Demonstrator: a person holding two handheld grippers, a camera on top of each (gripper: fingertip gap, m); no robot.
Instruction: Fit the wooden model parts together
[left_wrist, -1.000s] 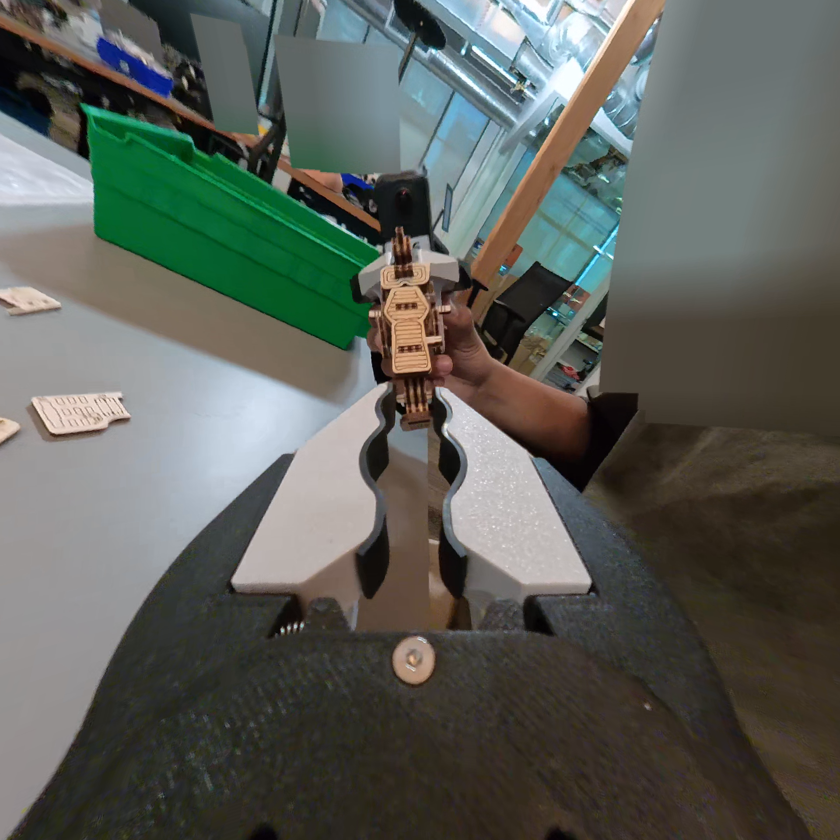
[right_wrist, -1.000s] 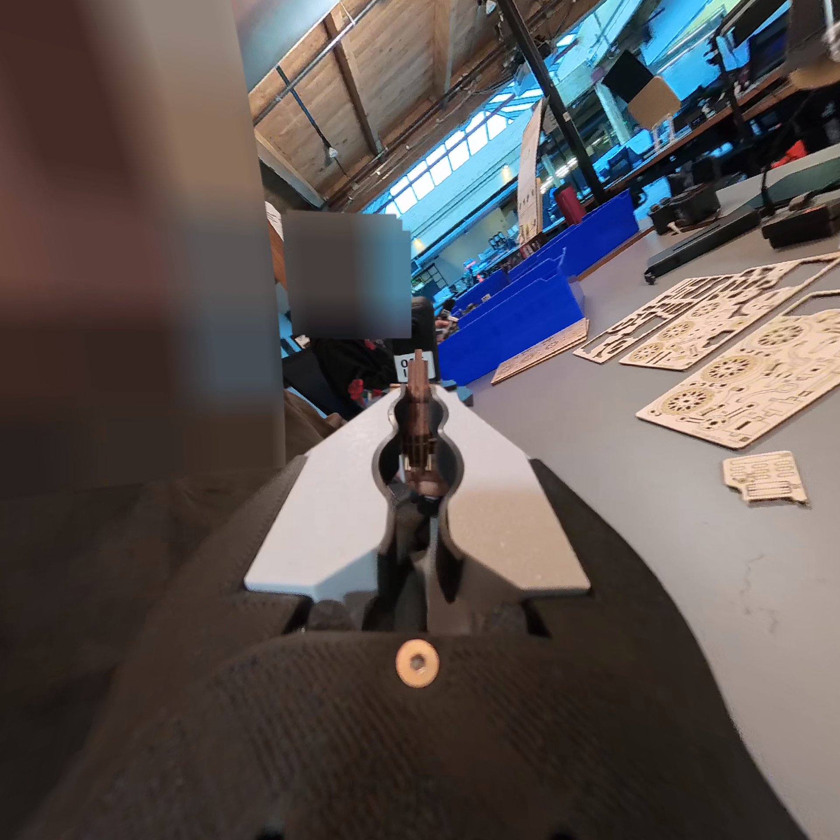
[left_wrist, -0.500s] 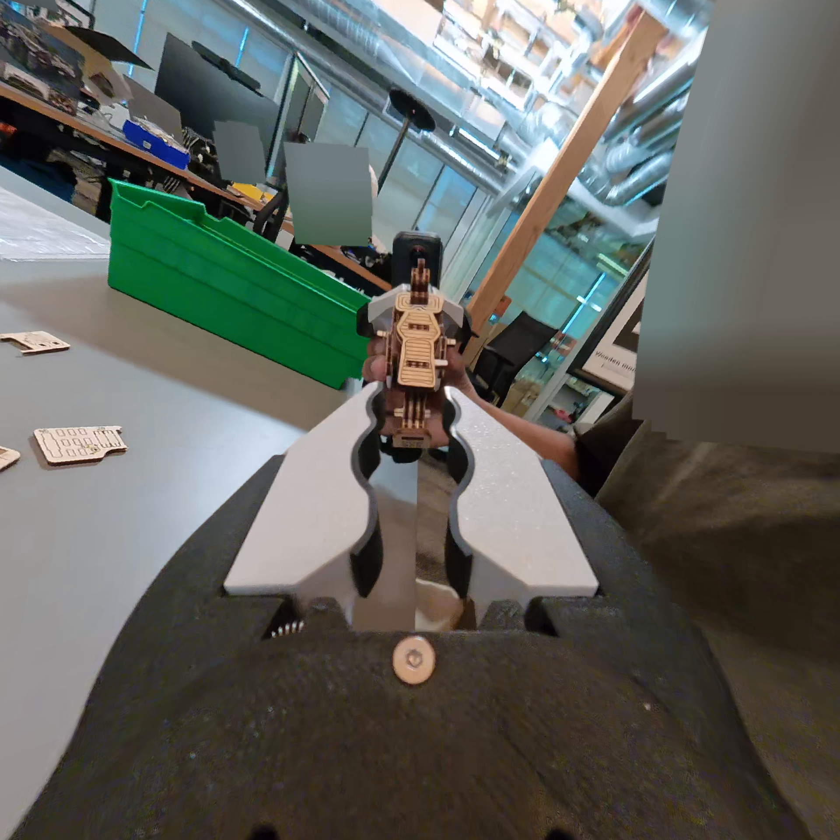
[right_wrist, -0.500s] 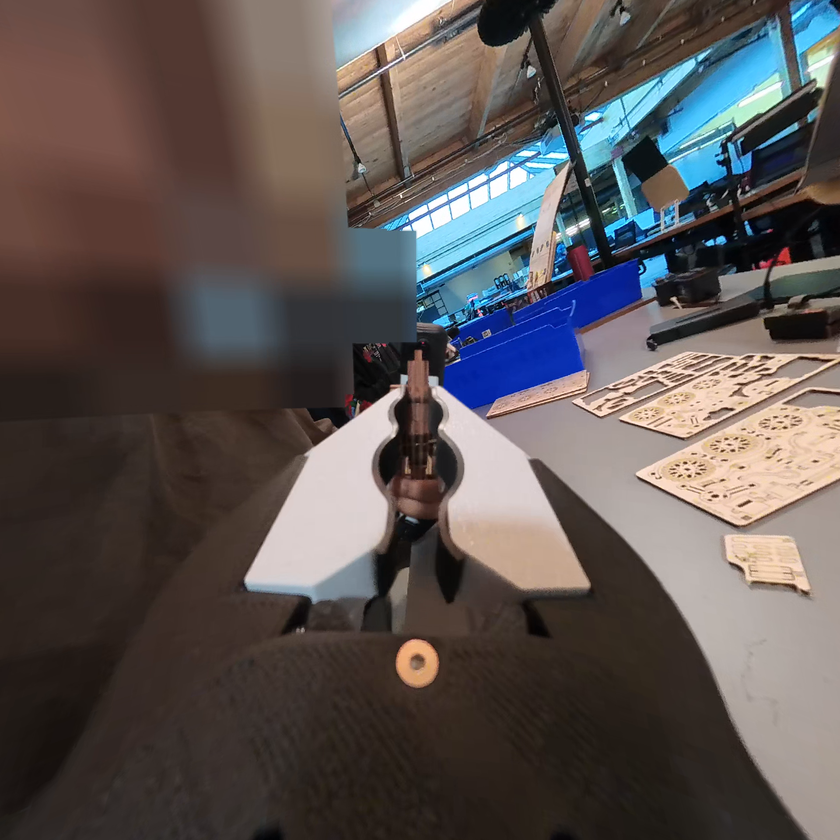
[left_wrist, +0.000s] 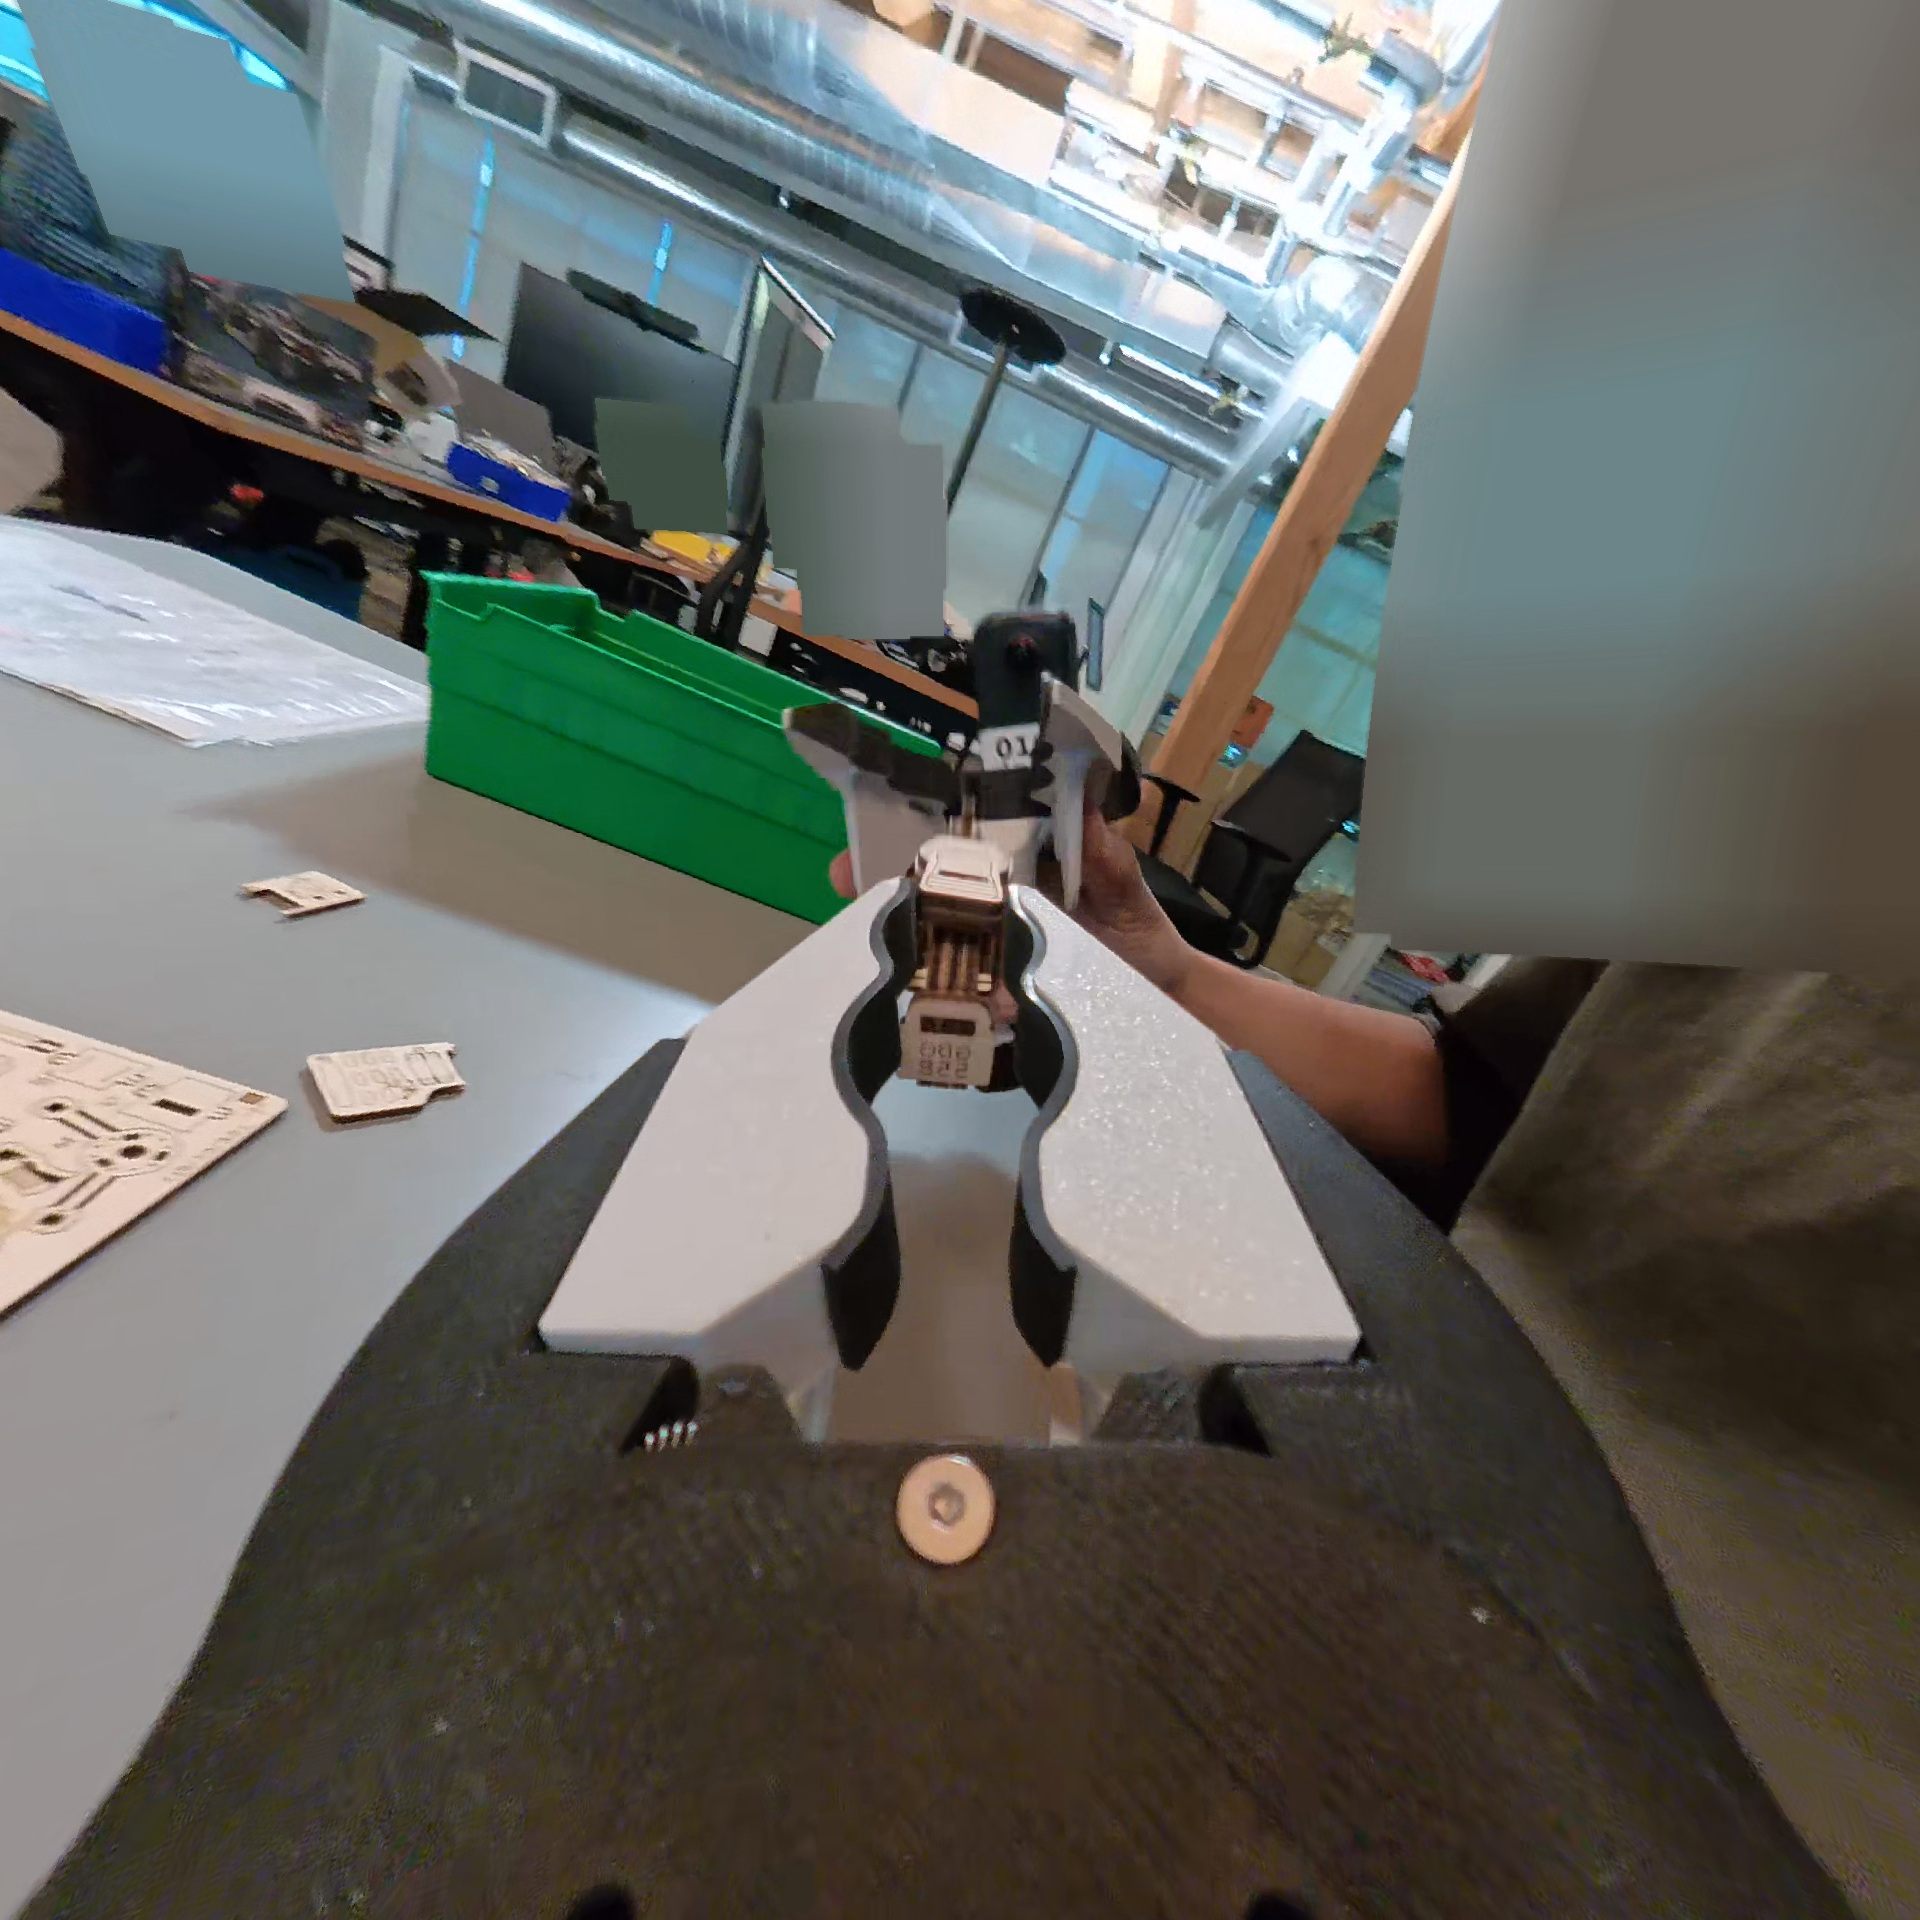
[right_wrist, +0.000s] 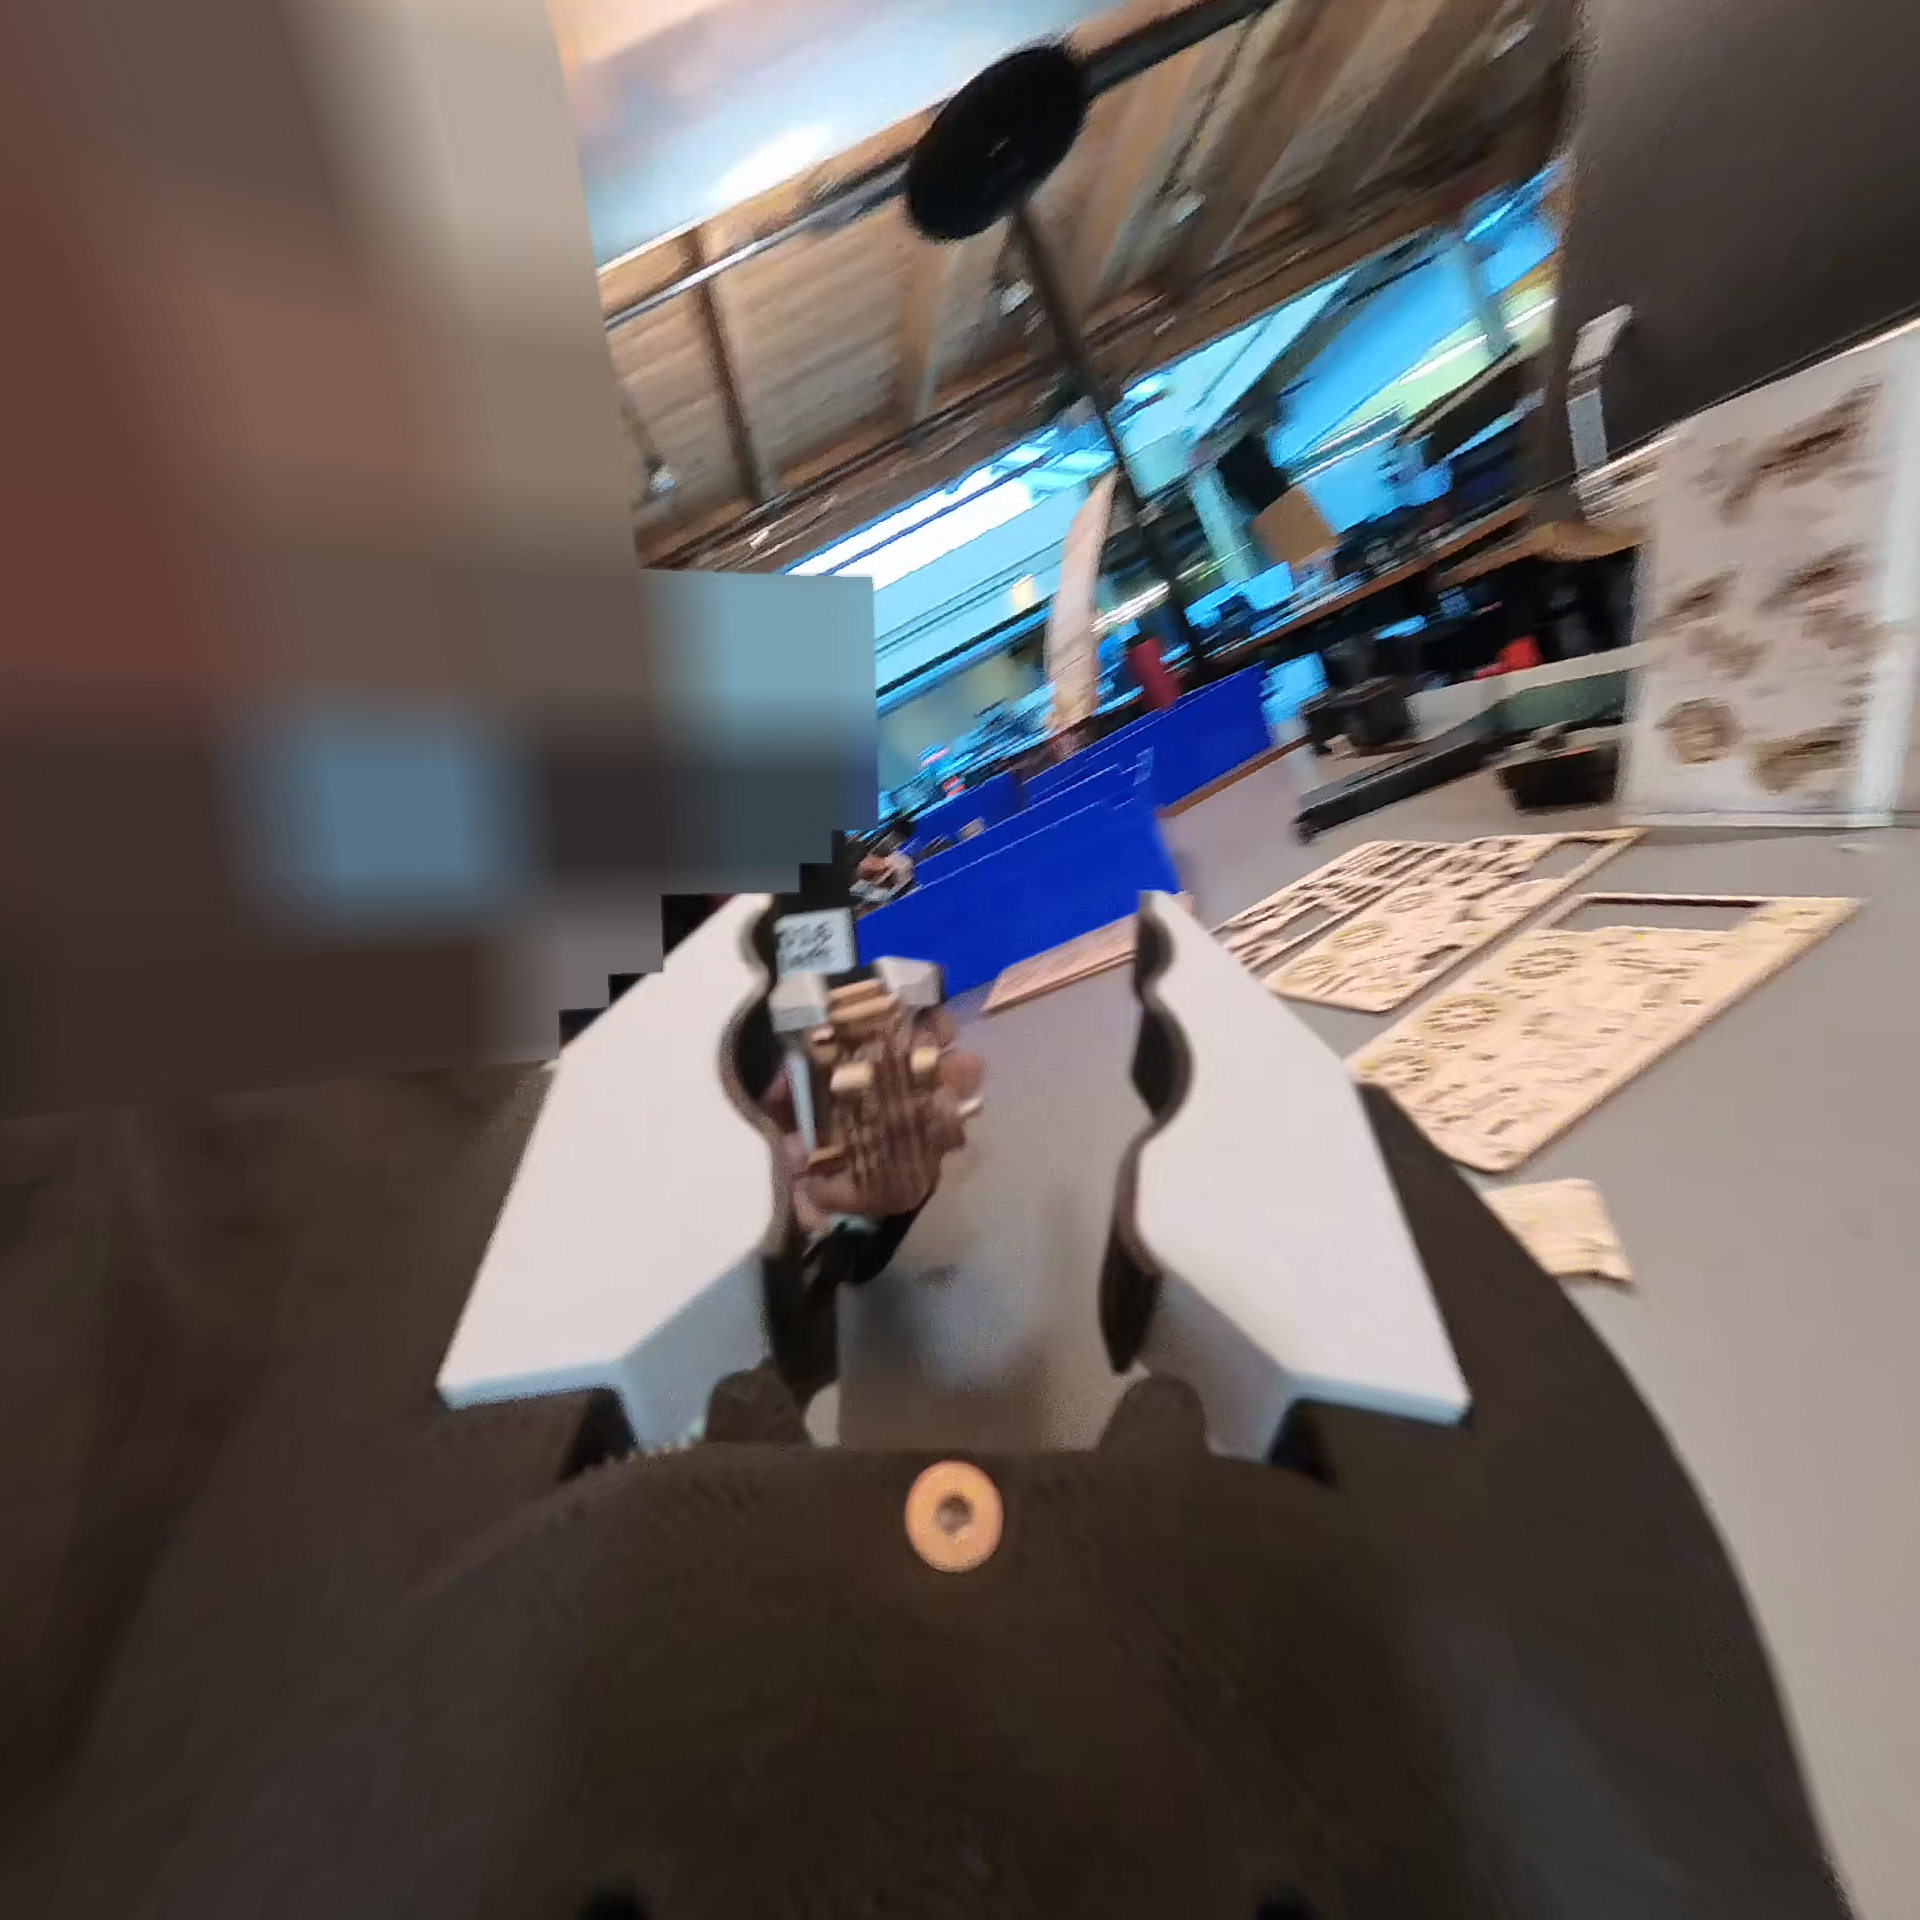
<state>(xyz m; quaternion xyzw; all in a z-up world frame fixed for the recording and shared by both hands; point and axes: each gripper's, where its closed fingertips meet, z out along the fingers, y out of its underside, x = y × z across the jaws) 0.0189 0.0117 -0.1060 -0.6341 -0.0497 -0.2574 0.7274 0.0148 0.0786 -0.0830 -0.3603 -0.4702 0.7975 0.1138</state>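
The left tongs (left_wrist: 958, 961) pinch the part-built wooden model (left_wrist: 954, 982) above the grey counter (left_wrist: 436, 935) while the right tongs (right_wrist: 961, 987) stand spread and empty, and with loose pieces (left_wrist: 384, 1081) and uncut sheets (right_wrist: 1579, 997) lying about, much assembly seemingly remains.

model (left_wrist: 957, 987): pale laser-cut wood | table (left_wrist: 520, 935): matt grey | bin (left_wrist: 623, 748): glossy green plastic

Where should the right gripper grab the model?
Probably the model's free end, which sticks out past the left gripper's fingertips; the rest is clamped there. Bring the open right gripper in head-on, opposite the left one: that end sits between its fingers, nearer its left finger, so centre first.
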